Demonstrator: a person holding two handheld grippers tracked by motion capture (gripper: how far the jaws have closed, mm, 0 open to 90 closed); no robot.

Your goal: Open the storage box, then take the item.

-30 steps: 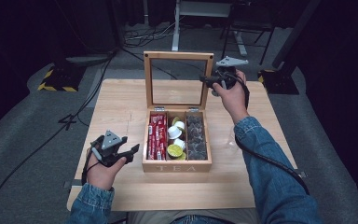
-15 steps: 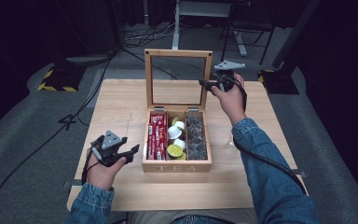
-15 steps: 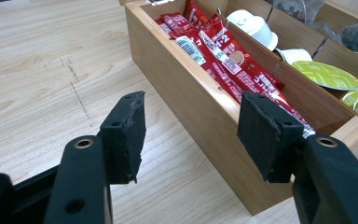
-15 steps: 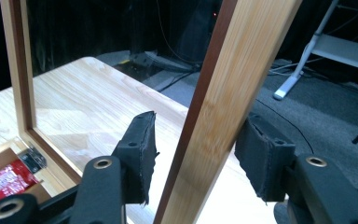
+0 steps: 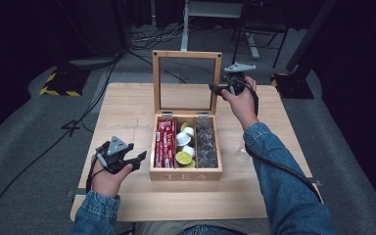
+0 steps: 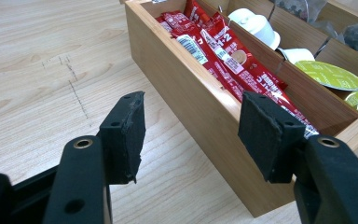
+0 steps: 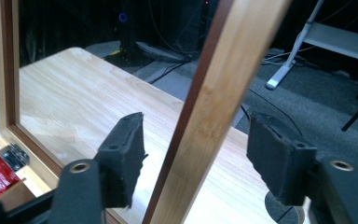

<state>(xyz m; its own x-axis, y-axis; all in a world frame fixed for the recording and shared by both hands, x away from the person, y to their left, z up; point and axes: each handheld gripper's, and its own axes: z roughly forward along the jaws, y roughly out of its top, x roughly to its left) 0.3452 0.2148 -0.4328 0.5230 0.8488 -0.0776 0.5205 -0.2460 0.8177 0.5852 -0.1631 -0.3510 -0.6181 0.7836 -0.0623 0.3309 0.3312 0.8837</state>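
We are keeping the light wooden tea box (image 5: 186,172) standing in the middle of the pale wooden table (image 5: 127,107), its glass-paned wooden lid (image 5: 186,55) upright. Our right gripper (image 5: 214,88) is straddling the lid's right frame bar (image 7: 209,112); its jaws have just been opening, and the pads are standing clear of the bar. Our left gripper (image 5: 138,160) is hovering beside the box's left wall (image 6: 191,107), jaws released and empty, near the red sachets (image 6: 228,56).

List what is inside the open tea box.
The tea box has three compartments: red sachets on the left, white and green capsules in the middle, dark wrapped pieces on the right. Whatever lies beneath these top layers is covered.
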